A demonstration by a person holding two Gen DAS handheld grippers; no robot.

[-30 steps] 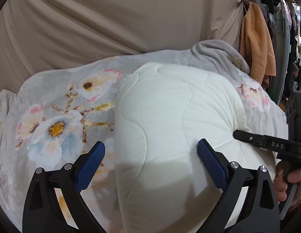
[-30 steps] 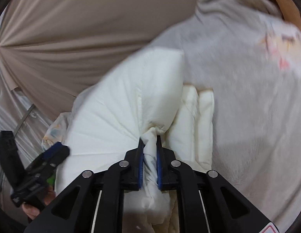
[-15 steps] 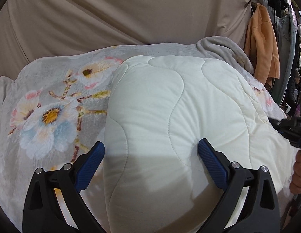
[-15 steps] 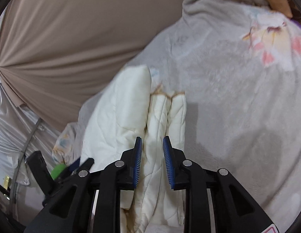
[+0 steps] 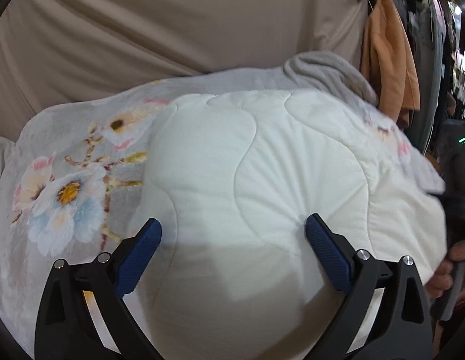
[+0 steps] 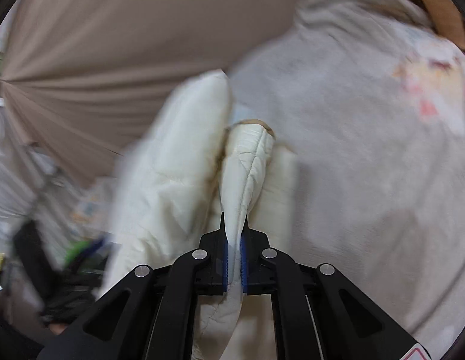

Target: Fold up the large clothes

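The left gripper, black-framed with ribbed blue pads, points downward with its jaws spread wide; a bare hand shows at the right edge of its view. The right gripper, angled down, is closing its jaws, pinching a fold of cream quilted fabric.

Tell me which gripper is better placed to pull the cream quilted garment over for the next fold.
Right. The right gripper is closing on a pinched layer of the cream quilted garment. The left gripper stands wide open over its top, gripping nothing.
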